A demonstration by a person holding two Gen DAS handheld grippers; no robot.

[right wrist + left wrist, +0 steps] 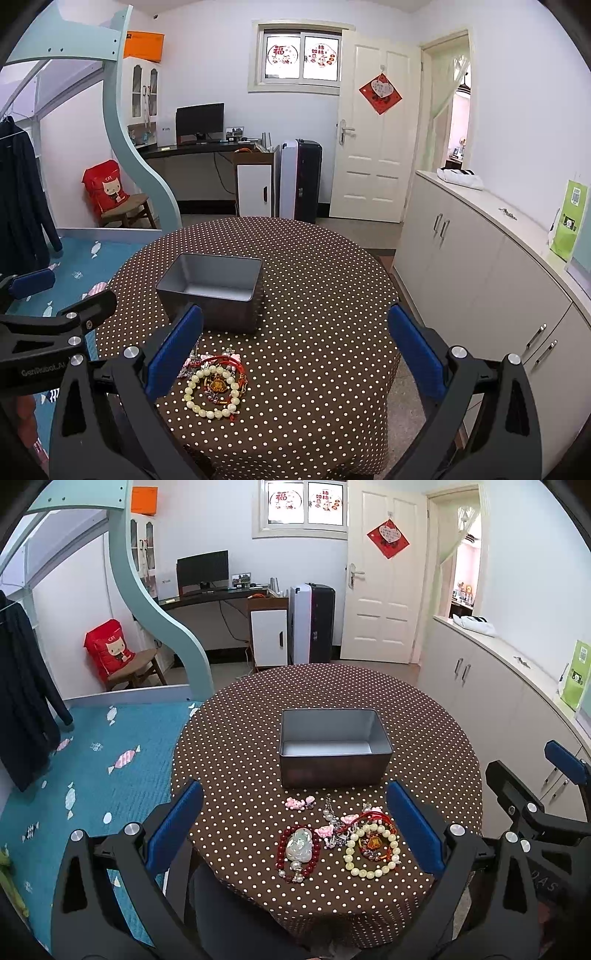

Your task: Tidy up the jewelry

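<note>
Jewelry lies in a loose cluster near the table's near edge. Dark red bead bracelet (298,853), glossy round beads, sits leftmost in the left wrist view; a pale green-white carved pendant (300,845) rests inside its ring, with silver beads trailing toward the edge. Just beside it, to the right, a cream bead bracelet (372,850) of larger milky beads circles a small gold-and-red charm (370,843). Red cord (373,818) loops over its far side, tangled with silvery chain pieces (330,812). Small pink ornaments (300,803) lie apart, toward the tin.

Grey metal tin (334,753), rectangular, open-topped, nothing visible inside, stands near the table's centre, just beyond the cluster.

Round table with brown white-dotted cloth (236,738) carries everything.

Left gripper (295,827): blue pads spread wide, nothing between them, raised over the near edge with the jewelry framed between. Right gripper (295,350): likewise spread wide, holding nothing, raised over the near edge to the right of the cluster.
</note>
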